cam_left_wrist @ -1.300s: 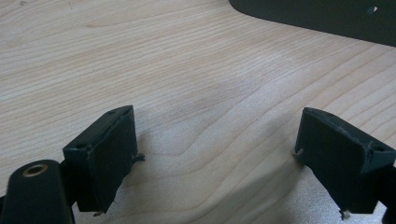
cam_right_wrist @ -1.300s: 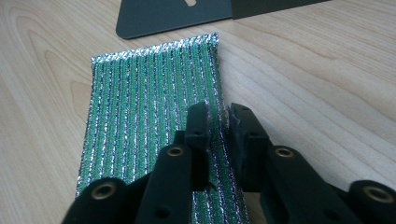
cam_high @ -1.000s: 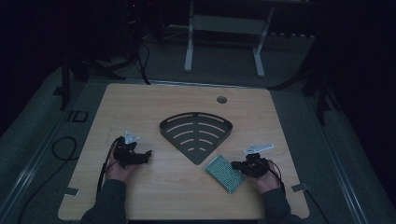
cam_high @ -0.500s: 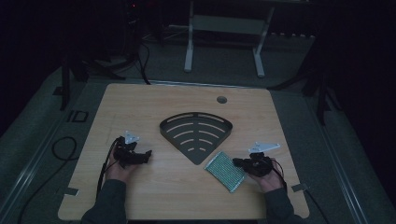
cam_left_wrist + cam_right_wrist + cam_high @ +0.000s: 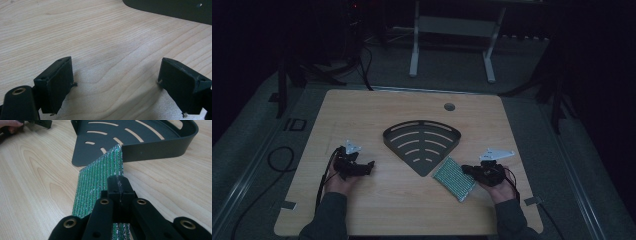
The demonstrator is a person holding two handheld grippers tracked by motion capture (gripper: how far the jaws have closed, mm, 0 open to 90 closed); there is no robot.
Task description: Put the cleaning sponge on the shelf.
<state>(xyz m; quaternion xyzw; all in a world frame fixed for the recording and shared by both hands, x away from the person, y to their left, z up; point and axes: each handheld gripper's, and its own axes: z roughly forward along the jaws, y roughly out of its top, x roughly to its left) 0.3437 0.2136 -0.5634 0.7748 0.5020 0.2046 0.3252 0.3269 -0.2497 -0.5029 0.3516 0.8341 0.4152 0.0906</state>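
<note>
One green sponge (image 5: 454,178) lies at lower right of centre, touching one dark corner tray (image 5: 422,145). Two grippers: right gripper (image 5: 119,185) clenched over the sponge, left gripper (image 5: 115,82) released above bare table (image 5: 377,107).

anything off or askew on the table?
Nothing stands out. The green sponge lies flat beside the black corner rack, one corner touching its wall, with the shut right gripper above it. Left gripper open over bare wood.
</note>
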